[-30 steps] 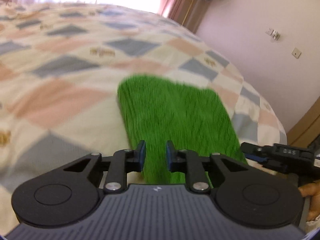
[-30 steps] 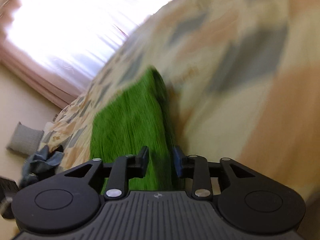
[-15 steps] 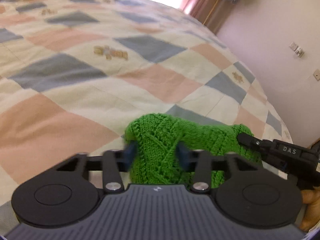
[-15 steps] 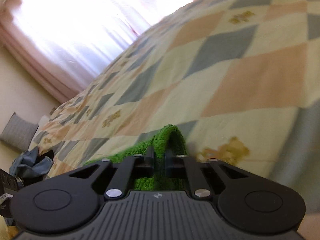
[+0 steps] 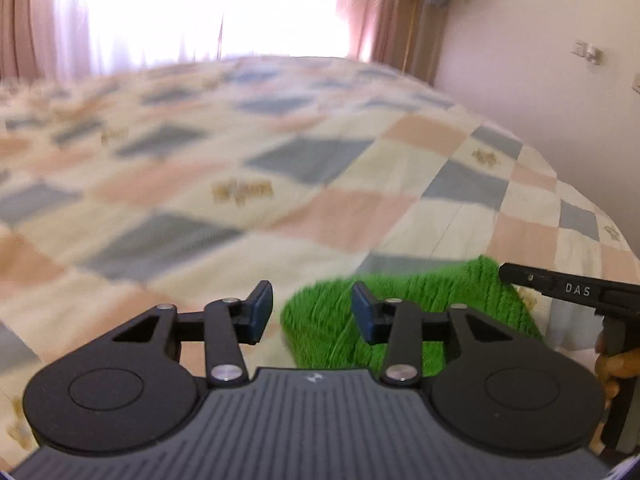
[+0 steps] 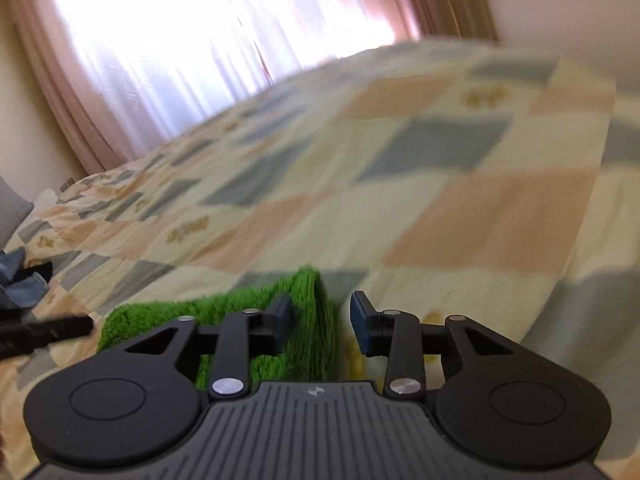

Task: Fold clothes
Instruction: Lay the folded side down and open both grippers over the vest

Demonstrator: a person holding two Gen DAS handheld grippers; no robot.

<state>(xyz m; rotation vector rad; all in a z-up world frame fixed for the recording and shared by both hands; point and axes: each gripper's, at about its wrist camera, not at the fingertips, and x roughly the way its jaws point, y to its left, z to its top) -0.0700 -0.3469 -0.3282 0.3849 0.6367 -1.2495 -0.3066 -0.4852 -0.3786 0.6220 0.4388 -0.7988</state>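
A green knitted garment (image 5: 420, 304) lies folded on the checked bedspread (image 5: 280, 184). My left gripper (image 5: 312, 312) is open, its fingers apart just above the garment's left edge, holding nothing. My right gripper (image 6: 320, 322) is open over the garment's right edge (image 6: 308, 320), holding nothing. The right gripper also shows in the left wrist view (image 5: 560, 288) at the garment's right side. The left gripper's tip shows in the right wrist view (image 6: 48, 330) at the garment's left side.
The bedspread (image 6: 400, 200) covers a wide bed that drops off at the right. Bright curtained windows (image 5: 180, 12) stand behind. A pile of blue-grey clothes (image 6: 18, 276) and a grey pillow (image 6: 10, 212) lie at the far left.
Both grippers carried the garment's end over into a fold, then opened and let it go. The garment now lies doubled and shorter on the bed. Both grippers have pulled back slightly.
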